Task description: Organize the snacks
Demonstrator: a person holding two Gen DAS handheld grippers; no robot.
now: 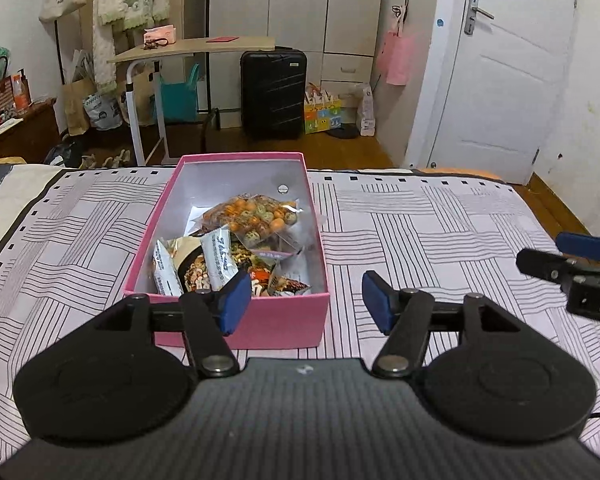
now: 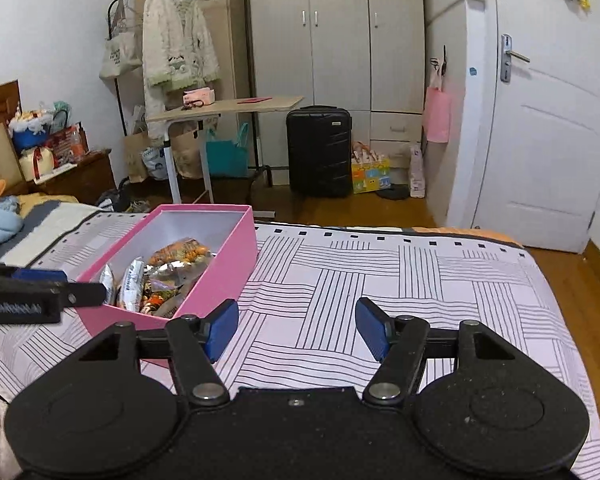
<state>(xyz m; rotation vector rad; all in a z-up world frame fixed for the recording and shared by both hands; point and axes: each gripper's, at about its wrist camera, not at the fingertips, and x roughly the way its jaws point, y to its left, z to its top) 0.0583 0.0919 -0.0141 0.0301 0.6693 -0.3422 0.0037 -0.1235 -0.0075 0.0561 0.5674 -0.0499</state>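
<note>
Pink box [image 1: 236, 322] of snacks [image 1: 256, 216] lies lengthwise toward the bed's far edge, straight ahead of the left gripper [image 1: 306, 300]; right gripper [image 2: 296, 330] sits off its right side; both spread wide, empty.

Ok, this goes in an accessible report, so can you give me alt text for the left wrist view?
An open left gripper hovers before a pink box of snack packets on a striped bedspread. The right gripper enters at the right edge; a black suitcase and white door stand behind.
</note>
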